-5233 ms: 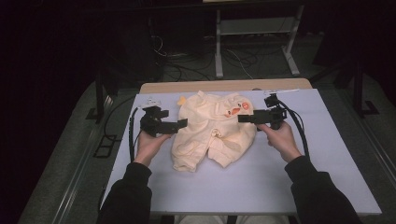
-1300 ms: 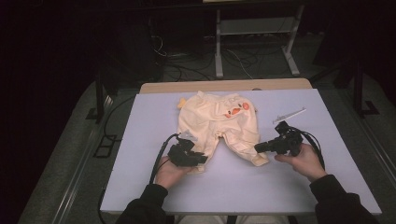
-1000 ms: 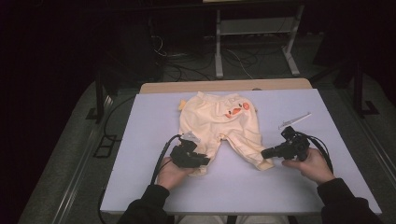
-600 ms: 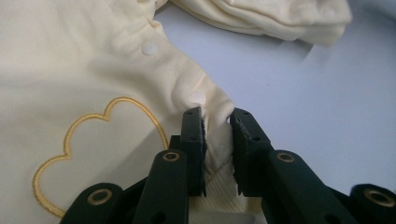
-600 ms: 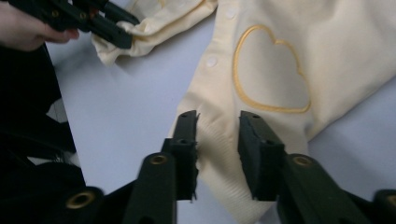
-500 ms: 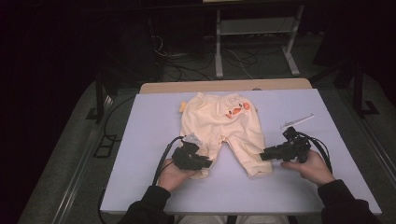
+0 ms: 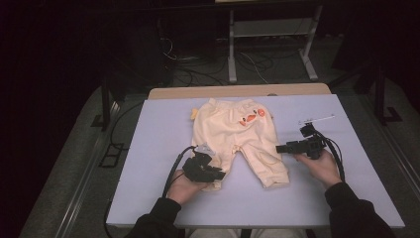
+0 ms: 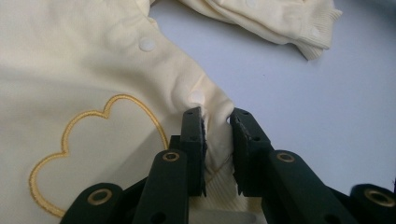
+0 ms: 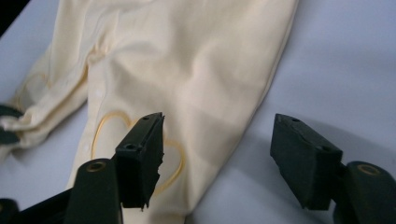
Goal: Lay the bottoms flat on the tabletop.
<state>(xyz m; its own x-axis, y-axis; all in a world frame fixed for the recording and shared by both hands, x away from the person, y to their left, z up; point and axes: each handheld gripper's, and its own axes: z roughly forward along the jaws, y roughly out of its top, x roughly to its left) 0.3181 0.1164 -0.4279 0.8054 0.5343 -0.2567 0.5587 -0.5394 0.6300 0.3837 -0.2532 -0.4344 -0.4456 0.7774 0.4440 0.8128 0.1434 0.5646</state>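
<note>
High view: pale-yellow cotton baby trousers (image 7: 237, 134) lay mid-table, legs toward near edge. Left gripper (image 8: 217, 140) pinched one leg cuff — prob. to pull it flat; right gripper (image 9: 217, 154) w/ jaws apart beside other leg.

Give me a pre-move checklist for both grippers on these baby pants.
1. Left gripper shut on the left leg's cuff: ok, fabric pinched between the jaws.
2. Right gripper gripping the right leg: not ok, jaws open above it.
3. Baby pants lying flat on the table: ok, legs spread apart.
4. Right cuff inside the open jaws: cannot tell.
5. Cables clear of the pants: ok.
</note>
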